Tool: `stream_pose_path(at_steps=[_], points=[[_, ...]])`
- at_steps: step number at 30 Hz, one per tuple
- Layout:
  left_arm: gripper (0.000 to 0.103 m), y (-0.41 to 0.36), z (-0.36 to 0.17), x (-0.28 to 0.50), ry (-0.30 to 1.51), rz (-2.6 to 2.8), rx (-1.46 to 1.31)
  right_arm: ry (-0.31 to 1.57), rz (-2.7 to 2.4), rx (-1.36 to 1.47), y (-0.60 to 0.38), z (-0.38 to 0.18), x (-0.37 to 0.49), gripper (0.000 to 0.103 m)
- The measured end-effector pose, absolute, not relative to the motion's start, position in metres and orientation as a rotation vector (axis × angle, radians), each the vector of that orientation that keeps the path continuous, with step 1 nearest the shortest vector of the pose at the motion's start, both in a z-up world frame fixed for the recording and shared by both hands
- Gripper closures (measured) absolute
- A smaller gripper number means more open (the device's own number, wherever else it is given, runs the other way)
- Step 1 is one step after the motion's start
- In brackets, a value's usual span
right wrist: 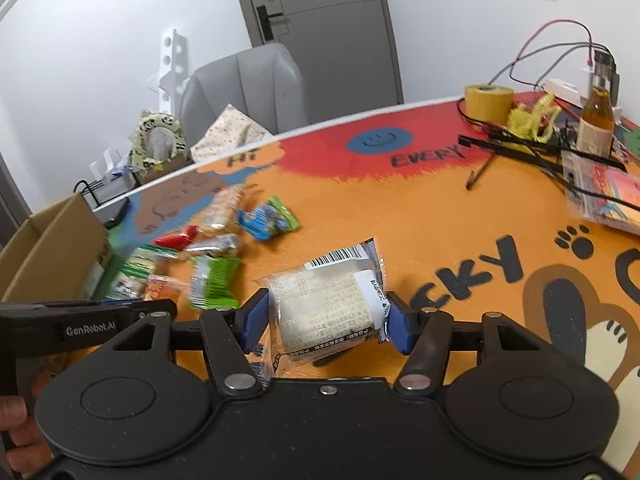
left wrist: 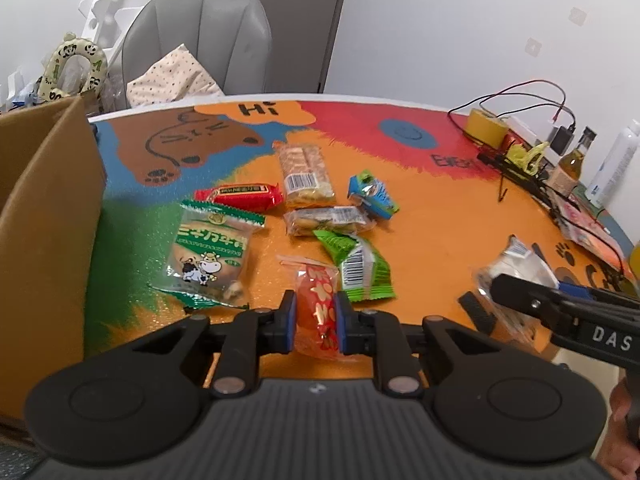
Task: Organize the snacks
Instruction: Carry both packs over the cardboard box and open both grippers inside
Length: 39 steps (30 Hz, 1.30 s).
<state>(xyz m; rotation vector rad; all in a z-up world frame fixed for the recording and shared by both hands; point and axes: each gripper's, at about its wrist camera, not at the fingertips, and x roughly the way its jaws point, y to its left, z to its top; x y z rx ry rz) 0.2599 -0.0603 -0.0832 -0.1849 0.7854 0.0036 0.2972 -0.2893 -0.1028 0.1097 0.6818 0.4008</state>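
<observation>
My left gripper (left wrist: 316, 314) is shut on a red and orange snack packet (left wrist: 318, 300) near the table's front edge. My right gripper (right wrist: 326, 320) is shut on a clear packet with a white cake and barcode (right wrist: 328, 304); it also shows in the left wrist view (left wrist: 514, 268). Loose snacks lie on the table: a green cow-print packet (left wrist: 210, 254), a red bar (left wrist: 240, 196), a long cracker packet (left wrist: 306, 174), a blue packet (left wrist: 370, 194), a clear nut packet (left wrist: 328, 220) and a green packet (left wrist: 358, 266). A cardboard box (left wrist: 44, 216) stands at the left.
The table (left wrist: 432, 216) has a colourful cartoon cover. At the back right are a yellow tape roll (right wrist: 488, 102), black cable ties (right wrist: 520, 148), wires, a brown bottle (right wrist: 598, 120) and a flat packet (right wrist: 608, 192). A grey chair (left wrist: 204, 44) stands behind the table.
</observation>
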Motion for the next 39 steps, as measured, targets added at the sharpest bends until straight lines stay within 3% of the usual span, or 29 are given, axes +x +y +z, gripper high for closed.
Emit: stream_pose_path(at_steps=[25, 39], points=[[0.085, 0.003, -0.002, 0.196, 0.641, 0.066, -0.231, 0.563, 0.6, 0.083, -0.206, -0.039, 0.265, 0.045], [0.085, 0.061, 0.01, 0.162, 0.608, 0.147, -0.266, 0.526, 0.674, 0.028, -0.151, -0.017, 0.247, 0.045]])
